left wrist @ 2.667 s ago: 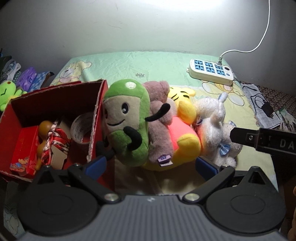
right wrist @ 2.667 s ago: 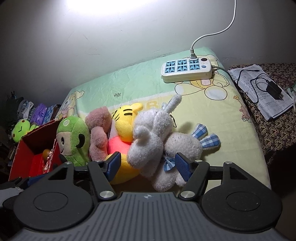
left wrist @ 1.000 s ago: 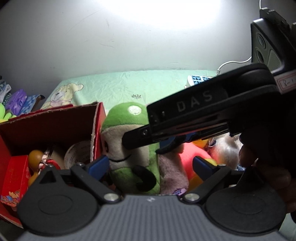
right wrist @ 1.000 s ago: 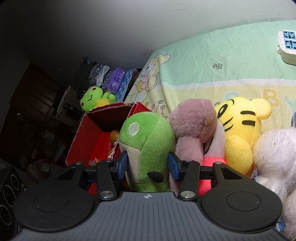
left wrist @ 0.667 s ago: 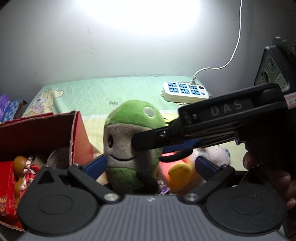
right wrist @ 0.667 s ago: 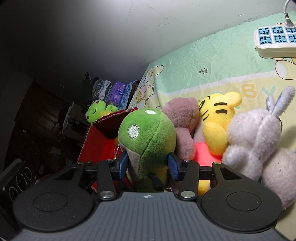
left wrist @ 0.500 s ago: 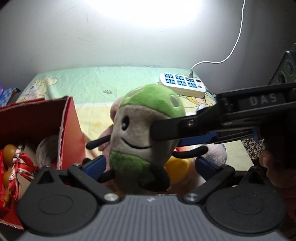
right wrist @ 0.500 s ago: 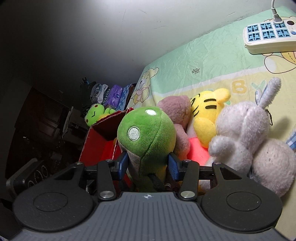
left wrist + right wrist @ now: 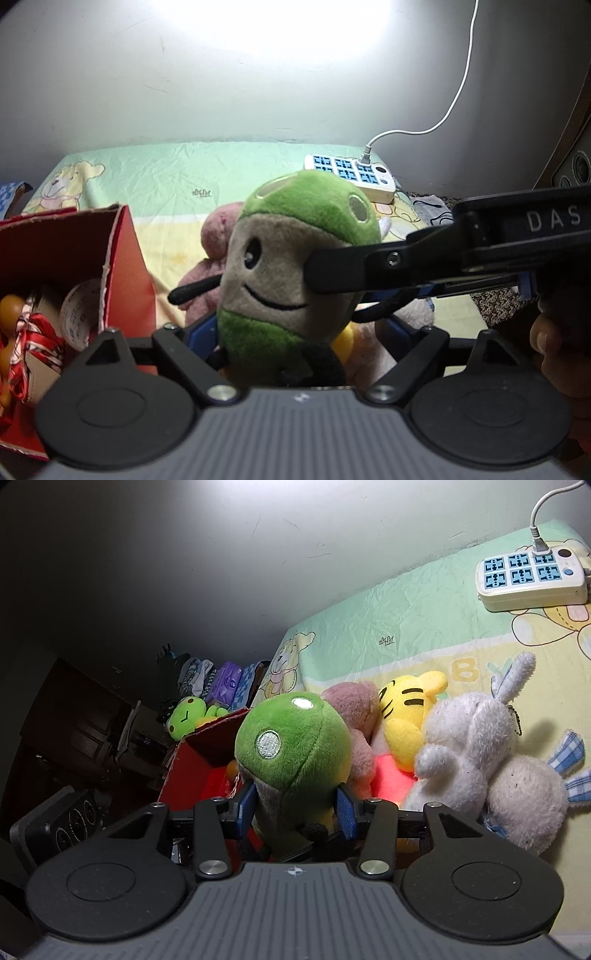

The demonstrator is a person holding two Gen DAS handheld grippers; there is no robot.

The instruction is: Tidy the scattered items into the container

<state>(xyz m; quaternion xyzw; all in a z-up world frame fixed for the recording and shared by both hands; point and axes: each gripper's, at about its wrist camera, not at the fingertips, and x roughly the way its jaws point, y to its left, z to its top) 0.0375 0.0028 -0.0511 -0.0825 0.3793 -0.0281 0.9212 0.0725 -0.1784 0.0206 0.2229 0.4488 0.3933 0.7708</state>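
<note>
Your right gripper (image 9: 295, 808) clamps the green toy (image 9: 295, 753), left gripper (image 9: 299, 339) open; box (image 9: 122, 266) awaits, three toys left.

The left wrist view looks forward over its own tongs (image 9: 295, 332), close up on the face of the green plush toy (image 9: 291, 266), the wall behind. The right wrist view faces the same toy (image 9: 291, 753) from behind, just as near. Both share the power strip (image 9: 351, 177) and red box (image 9: 199, 768).
</note>
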